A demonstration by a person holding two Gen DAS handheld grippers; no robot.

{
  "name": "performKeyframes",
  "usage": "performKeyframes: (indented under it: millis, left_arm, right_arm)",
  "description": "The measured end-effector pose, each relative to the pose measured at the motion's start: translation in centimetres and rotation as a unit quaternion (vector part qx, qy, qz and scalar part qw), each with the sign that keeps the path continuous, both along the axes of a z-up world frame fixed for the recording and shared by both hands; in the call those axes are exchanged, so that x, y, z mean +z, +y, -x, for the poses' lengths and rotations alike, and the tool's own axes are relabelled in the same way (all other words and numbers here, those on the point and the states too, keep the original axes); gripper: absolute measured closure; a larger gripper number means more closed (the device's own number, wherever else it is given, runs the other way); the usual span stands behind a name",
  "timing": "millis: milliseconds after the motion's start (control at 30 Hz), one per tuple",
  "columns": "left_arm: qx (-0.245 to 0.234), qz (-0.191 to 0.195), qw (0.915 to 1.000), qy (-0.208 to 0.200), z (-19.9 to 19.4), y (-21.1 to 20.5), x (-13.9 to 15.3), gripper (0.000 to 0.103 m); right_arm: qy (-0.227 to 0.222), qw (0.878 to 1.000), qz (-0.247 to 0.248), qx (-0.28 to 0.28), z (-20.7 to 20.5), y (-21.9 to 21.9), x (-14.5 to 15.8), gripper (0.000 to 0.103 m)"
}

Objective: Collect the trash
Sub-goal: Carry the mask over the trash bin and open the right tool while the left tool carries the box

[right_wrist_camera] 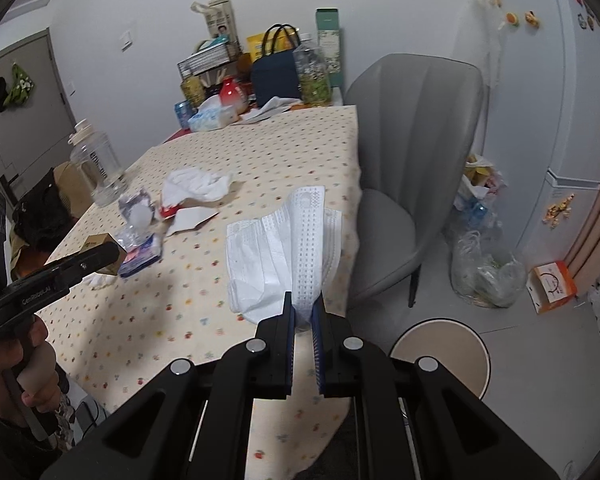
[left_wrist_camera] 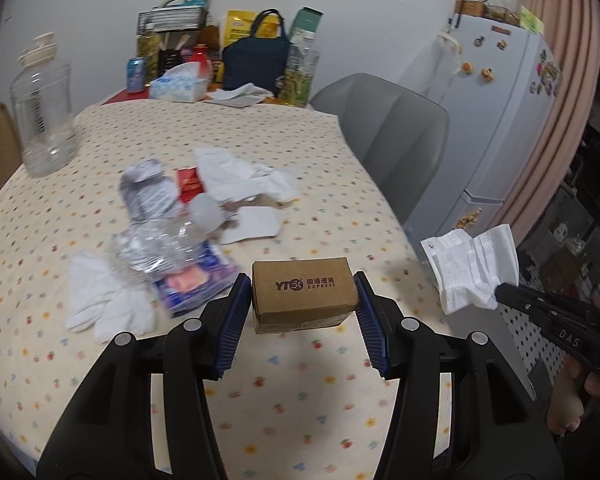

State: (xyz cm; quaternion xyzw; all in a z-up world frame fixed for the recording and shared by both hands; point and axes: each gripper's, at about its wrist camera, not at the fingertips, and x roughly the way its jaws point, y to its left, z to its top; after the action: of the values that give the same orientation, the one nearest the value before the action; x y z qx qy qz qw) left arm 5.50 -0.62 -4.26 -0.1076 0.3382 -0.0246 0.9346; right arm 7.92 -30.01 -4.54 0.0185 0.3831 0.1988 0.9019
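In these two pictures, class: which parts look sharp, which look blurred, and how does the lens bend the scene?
Left wrist view: the cardboard box is sharp, the plastic wrappers and jar smeared; the table edge bows. Right wrist view: the face mask is crisp, and dark corners ring the frame.

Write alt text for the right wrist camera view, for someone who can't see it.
The right claw is shut on a white face mask, held above a dotted tablecloth. Tissues and wrappers litter the table's middle; the left claw holds a small cardboard box at left.
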Motion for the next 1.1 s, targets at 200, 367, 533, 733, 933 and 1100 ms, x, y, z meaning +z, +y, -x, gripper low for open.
performKeyframes:
  millis: [200, 367, 533, 733, 933, 1100]
  left_arm:
    - [-0.028, -0.004, 0.9996, 0.003, -2.1, -3.1, -0.1, 0.051]
    - [-0.047, -0.009, 0.9988, 0.013, -3.8, -5.4, -0.7, 0.051]
    - [-0.067, -0.013, 0.9973, 0.027, -5.6, -8.3, -1.8, 0.051]
    - [-0.101, -0.019, 0.9936, 0.048, -8.2, -12.1, -3.3, 0.051]
    - [-0.118, -0.020, 0.9903, 0.070, -11.1, -15.2, -4.7, 0.051]
    - [-0.131, -0.022, 0.9871, 0.089, -13.0, -17.5, -6.0, 0.051]
  right_arm:
    - [0.002, 0.999, -0.002, -0.032, -0.7, -2.9, -0.4, 0.094]
    - [0.012, 0.998, -0.006, -0.058, -1.5, -5.2, -1.6, 0.094]
    - [0.030, 0.996, -0.011, -0.088, -2.4, -8.1, -3.6, 0.094]
    - [0.061, 0.991, -0.019, -0.120, -3.7, -11.5, -6.9, 0.094]
    - [0.098, 0.984, -0.034, -0.146, -5.3, -14.1, -10.6, 0.094]
    - [0.131, 0.977, -0.043, -0.164, -6.9, -15.8, -14.1, 0.093]
